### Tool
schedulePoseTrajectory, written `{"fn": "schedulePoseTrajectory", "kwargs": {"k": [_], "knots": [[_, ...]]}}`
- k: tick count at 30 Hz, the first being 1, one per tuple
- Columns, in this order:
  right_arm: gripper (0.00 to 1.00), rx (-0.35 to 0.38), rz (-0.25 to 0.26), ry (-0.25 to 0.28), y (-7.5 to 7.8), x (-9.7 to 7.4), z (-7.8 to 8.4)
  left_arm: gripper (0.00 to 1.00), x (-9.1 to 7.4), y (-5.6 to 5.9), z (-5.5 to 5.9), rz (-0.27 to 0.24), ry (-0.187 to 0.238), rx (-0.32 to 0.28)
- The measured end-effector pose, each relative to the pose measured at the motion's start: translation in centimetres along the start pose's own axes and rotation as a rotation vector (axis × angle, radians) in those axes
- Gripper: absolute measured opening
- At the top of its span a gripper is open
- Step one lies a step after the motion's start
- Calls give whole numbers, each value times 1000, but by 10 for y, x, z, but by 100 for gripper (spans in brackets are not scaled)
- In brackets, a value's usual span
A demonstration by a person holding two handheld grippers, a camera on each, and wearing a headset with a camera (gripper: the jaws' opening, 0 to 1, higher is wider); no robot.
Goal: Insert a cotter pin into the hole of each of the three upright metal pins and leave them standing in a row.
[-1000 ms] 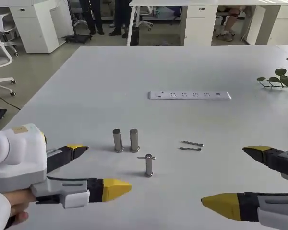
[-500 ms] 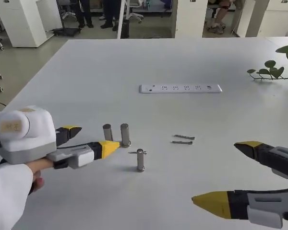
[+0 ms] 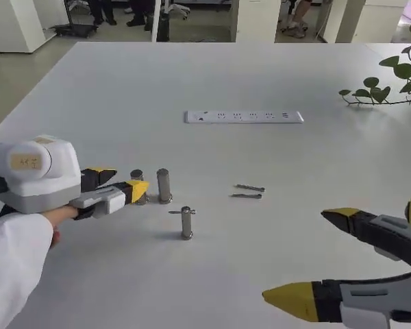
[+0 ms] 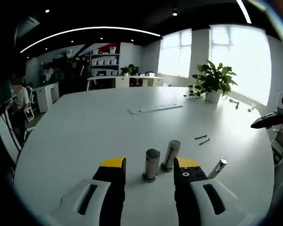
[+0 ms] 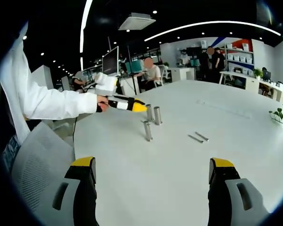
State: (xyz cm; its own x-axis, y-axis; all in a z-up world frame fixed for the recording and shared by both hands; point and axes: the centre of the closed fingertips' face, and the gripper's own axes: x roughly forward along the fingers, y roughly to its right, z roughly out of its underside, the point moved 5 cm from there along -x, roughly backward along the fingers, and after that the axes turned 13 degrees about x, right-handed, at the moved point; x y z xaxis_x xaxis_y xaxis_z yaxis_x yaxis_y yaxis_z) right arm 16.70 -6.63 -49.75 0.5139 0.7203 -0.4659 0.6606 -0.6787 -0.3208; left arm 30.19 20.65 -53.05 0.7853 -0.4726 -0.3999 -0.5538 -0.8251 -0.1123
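Currently the left gripper [image 3: 118, 181] has its jaws spread apart and holds nothing. In the left gripper view, the nearest metal pin [image 4: 151, 165] stands upright in the gap between the two jaws. No contact with either jaw can be made out. Its long axis is vertical, square to the line along which the jaws close. A second bare pin [image 4: 170, 154] stands just beside it, farther out along the jaws. The third pin [image 3: 186, 223] stands apart from this pair, nearer the person, and already carries a cotter pin [image 3: 178, 212] crosswise through its hole.

The loose cotter pins [image 3: 250, 188] lie flat on the table [image 3: 260, 82], side by side, to the right of the upright pins. The right gripper [image 3: 305, 255] is wide open and empty. It is the nearer gripper to these loose pins, though well short of them. The left gripper probably needs only to close to steady the bare pin.
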Motion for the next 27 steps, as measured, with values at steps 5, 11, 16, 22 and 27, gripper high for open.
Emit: {"fn": "schedulePoseTrajectory", "kwargs": {"k": [5, 11, 16, 22, 27], "knots": [[98, 12, -3, -12, 0, 2, 5, 32, 11, 1, 11, 42, -55, -5], [98, 37, -1, -16, 3, 3, 8, 25, 20, 4, 15, 51, -80, 17], [98, 46, -2, -23, 6, 4, 12, 18, 24, 3, 15, 48, -97, 26], [96, 28, 4, -35, 5, 3, 15, 16, 28, 4, 15, 47, -92, 21], [96, 36, 12, -40, 7, 5, 17, 12, 29, 5, 16, 44, -76, 53]]}}
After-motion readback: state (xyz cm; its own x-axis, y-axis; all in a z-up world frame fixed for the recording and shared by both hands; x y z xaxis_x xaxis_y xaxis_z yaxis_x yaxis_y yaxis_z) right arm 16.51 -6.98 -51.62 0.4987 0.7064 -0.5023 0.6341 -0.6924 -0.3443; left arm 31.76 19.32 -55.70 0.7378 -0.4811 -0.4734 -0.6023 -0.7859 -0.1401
